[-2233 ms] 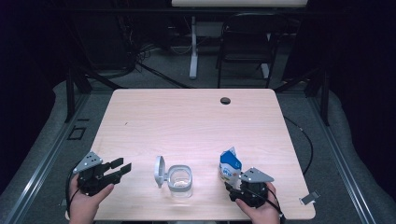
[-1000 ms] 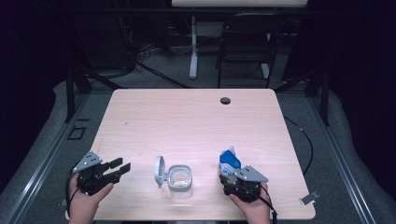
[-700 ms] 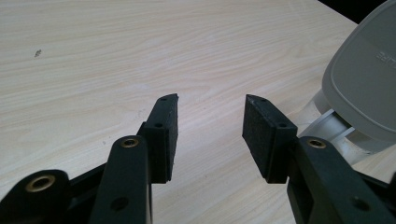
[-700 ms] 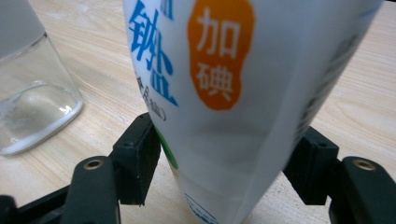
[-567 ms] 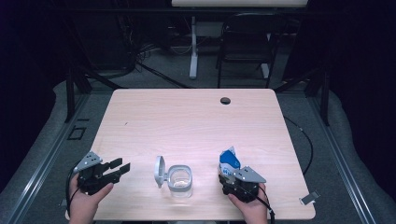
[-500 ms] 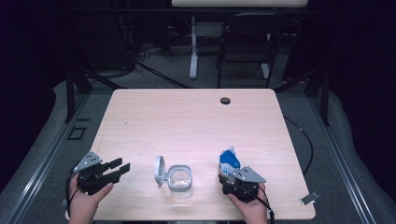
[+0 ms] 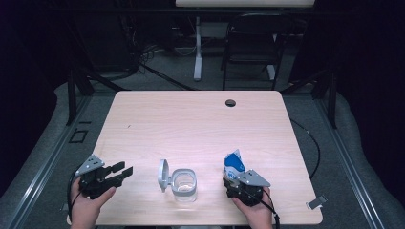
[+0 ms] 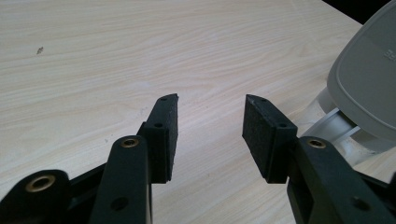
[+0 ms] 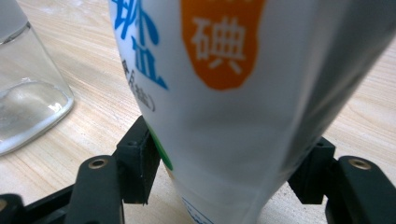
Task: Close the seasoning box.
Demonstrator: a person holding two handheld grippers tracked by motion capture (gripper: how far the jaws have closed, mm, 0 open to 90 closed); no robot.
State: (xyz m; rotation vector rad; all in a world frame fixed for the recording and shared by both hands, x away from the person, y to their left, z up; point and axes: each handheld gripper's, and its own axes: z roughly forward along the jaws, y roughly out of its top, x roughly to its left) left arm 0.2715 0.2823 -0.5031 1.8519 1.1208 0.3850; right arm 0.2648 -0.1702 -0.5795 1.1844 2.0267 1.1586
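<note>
On the worktop: one pale wooden worktop [image 7: 191,119] carries one clear jar [image 7: 184,184], one white and blue pouch [image 7: 233,164] and two grippers, each in one hand.
Jar count: one clear jar with one grey hinged lid [image 7: 163,173] standing open at its left side; it sits near the front edge, between the two grippers.
Pouch count: one pouch, upright, just right of the jar and apart from it.
Left gripper: the left gripper [image 7: 125,172] is held low at the front left corner, well apart from the jar; its jaws stand wide with nothing between them.
Right gripper: the right gripper [image 7: 232,177] is at the foot of the pouch; both pads sit against the pouch's sides, so it has hold of the pouch.
Other things: one small dark round hole [image 7: 230,102] near the far edge of the worktop; one dark chair [image 7: 248,47] on the floor beyond it.
High view alone: the whole layout, both hands, the chair.
Left gripper view alone: the bare gap between its pads [image 8: 166,135] over wood grain, and the underside of the grey lid [image 8: 369,88] close at right.
Right gripper view alone: blue and orange print on the pouch [image 9: 224,93], the pads pressed to it, and the jar's glass wall [image 9: 28,93] at left.
</note>
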